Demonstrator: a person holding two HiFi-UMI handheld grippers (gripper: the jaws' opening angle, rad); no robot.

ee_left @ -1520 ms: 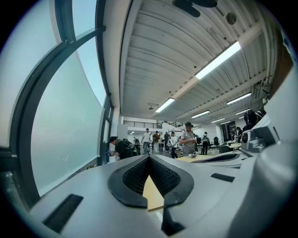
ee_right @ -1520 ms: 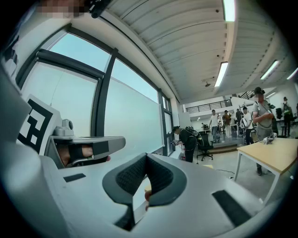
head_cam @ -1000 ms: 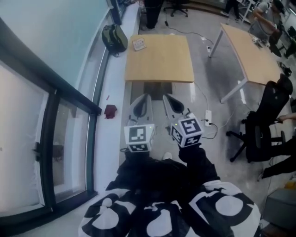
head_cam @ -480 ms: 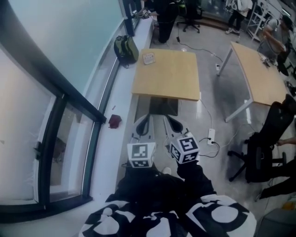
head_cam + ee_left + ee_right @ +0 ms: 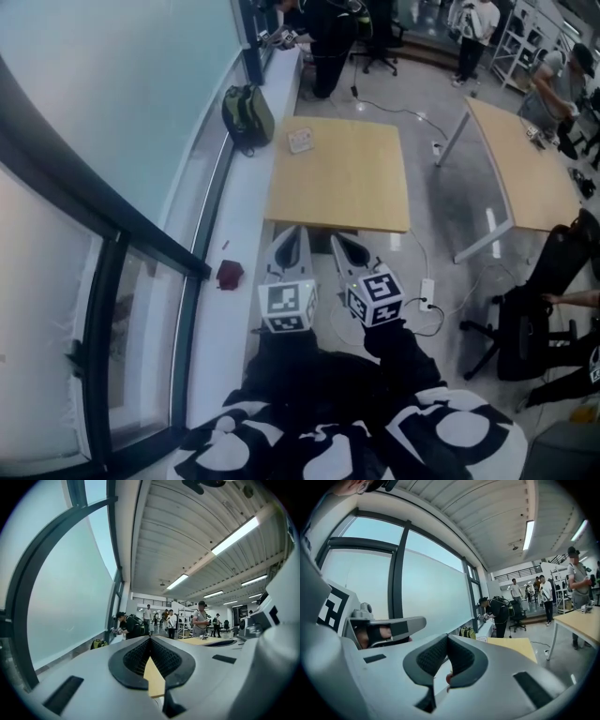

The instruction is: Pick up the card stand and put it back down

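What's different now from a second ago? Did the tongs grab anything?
The table has slid lower in the head view, nearer the left tongs and right tongs, so the person seems to have moved toward it. Nothing was grabbed or let go. Both tongs stay shut, empty, side by side; the card stand still sits at the table's far left corner.

Wooden table (image 5: 347, 183) at twelve o'clock, green backpack (image 5: 247, 114) on window ledge (image 5: 230, 220) at eleven, second table (image 5: 525, 173) at two, black office chair (image 5: 525, 314) at four.
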